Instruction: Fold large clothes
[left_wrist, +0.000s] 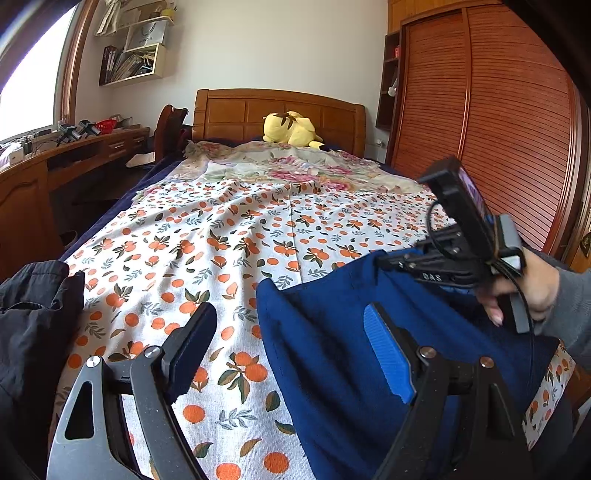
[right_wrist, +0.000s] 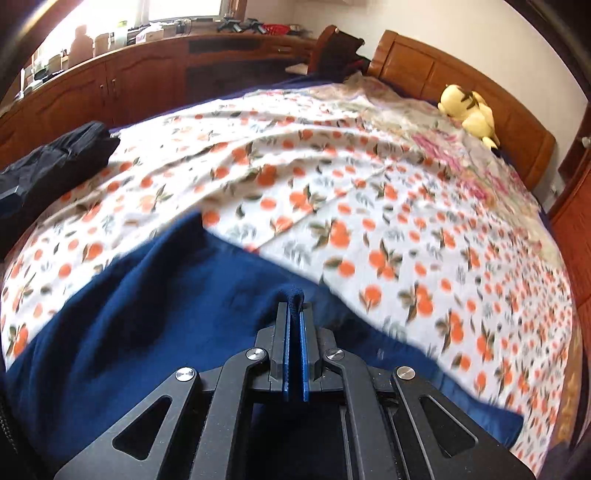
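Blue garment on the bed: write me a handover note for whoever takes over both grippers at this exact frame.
Right gripper: shut on a pinch of the blue garment, lifting that bit of cloth off the bed.
Left gripper: open, holding nothing, hovering by the garment's left edge.
The blue garment lies spread at the near end of the orange-print sheet. A black garment lies in a heap on the sheet to its left.
Done: right gripper has its hold. No finished fold is visible.
Left: probably take a second hold with the left gripper, then fold the blue garment. The black garment is unfolded too.
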